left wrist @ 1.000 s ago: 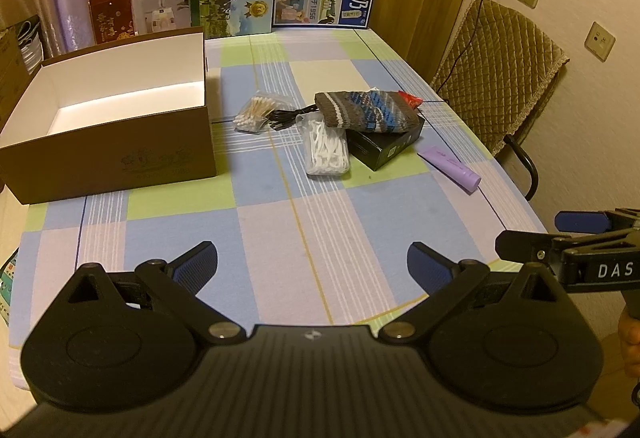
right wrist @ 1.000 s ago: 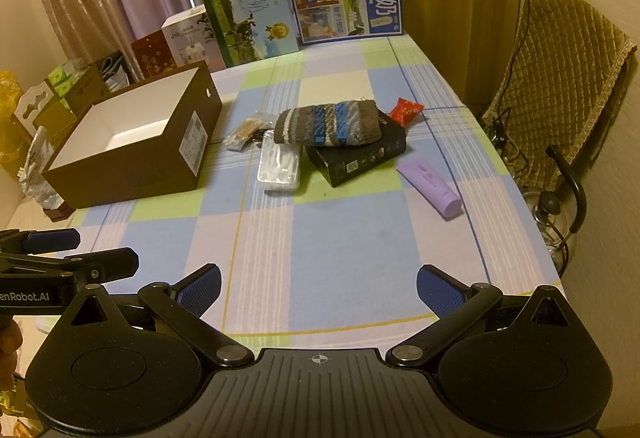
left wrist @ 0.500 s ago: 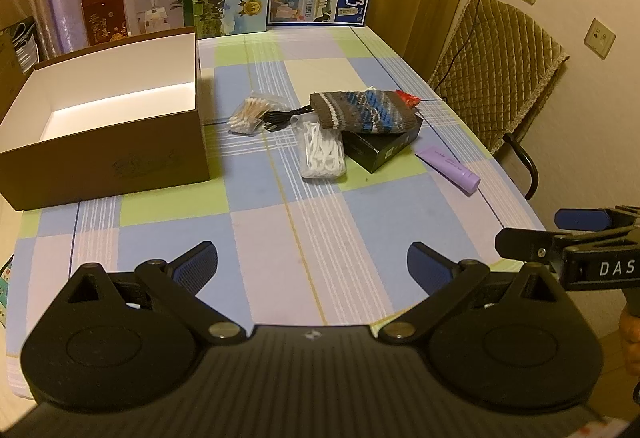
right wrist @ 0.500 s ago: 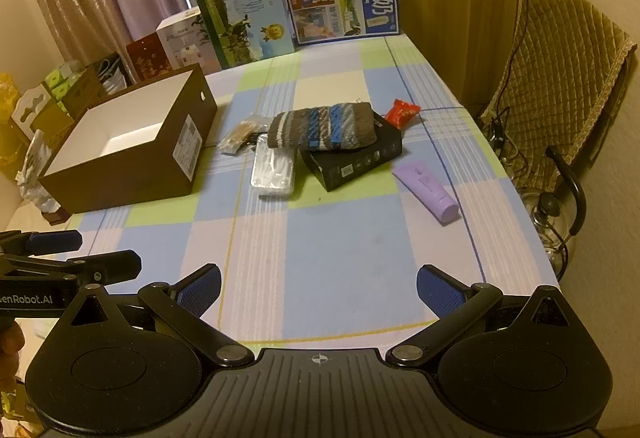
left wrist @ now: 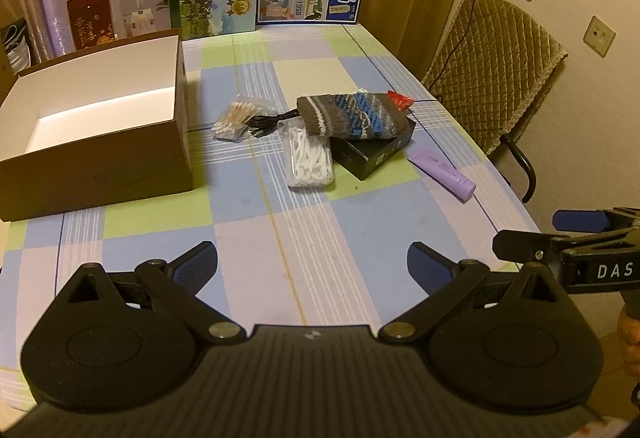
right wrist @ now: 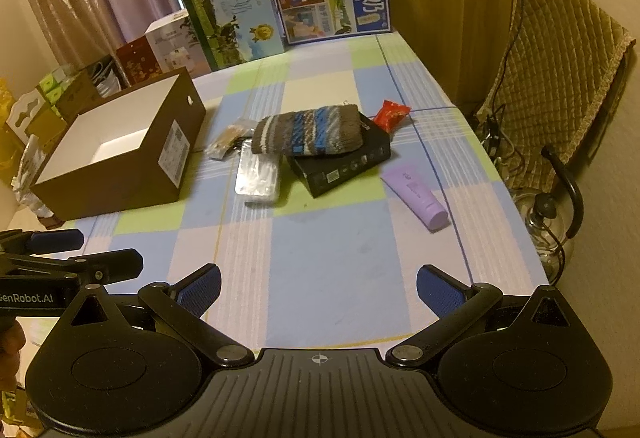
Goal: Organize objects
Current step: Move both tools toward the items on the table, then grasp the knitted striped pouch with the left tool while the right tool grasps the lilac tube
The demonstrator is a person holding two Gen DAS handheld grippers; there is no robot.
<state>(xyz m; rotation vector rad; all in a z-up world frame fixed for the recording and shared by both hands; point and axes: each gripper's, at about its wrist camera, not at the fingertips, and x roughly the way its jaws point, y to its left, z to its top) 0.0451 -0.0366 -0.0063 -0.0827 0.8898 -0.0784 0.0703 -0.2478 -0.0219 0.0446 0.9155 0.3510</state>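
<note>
Hovering over the near edge of the counter [left wrist: 304,238], the left claw [left wrist: 312,264] and right claw [right wrist: 318,288] both gape wide, holding nothing. Ahead of them lie a knitted pouch [left wrist: 352,116] on a black box [left wrist: 372,152], floss picks [left wrist: 310,158] and a purple tube [right wrist: 414,196]; the open brown box [left wrist: 92,142] sits ahead-left.

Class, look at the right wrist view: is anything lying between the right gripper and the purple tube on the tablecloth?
Nothing visible does. The right gripper is open near the table's front edge, and only bare checked tablecloth lies between it and the purple tube. The black box lies to the tube's left, off that line.
</note>
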